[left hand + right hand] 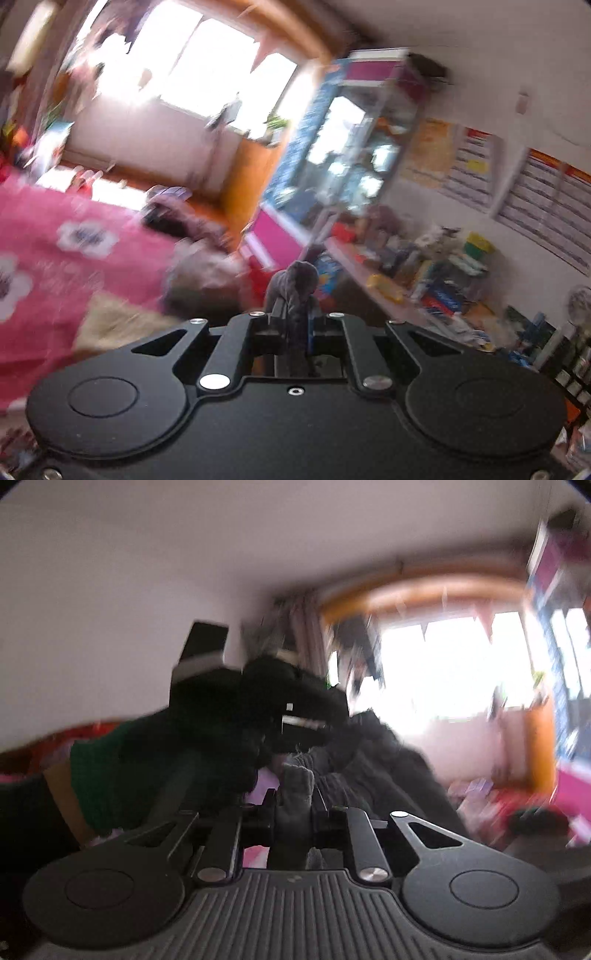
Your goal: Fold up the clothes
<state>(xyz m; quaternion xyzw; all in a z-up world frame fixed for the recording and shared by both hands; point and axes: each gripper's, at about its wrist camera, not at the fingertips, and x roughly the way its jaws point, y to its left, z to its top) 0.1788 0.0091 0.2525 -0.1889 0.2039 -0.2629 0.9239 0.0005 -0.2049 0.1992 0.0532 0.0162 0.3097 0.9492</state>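
Pinching grey cloth between its fingers, each gripper — left, right — is clamped.

A grey garment of soft, fleecy cloth is bunched into a small tuft at 6 o'clock in the left wrist view, standing upright. In the right wrist view the same grey cloth rises as a crumpled wad, with dark folds trailing toward 3 o'clock; blur hides its shape.
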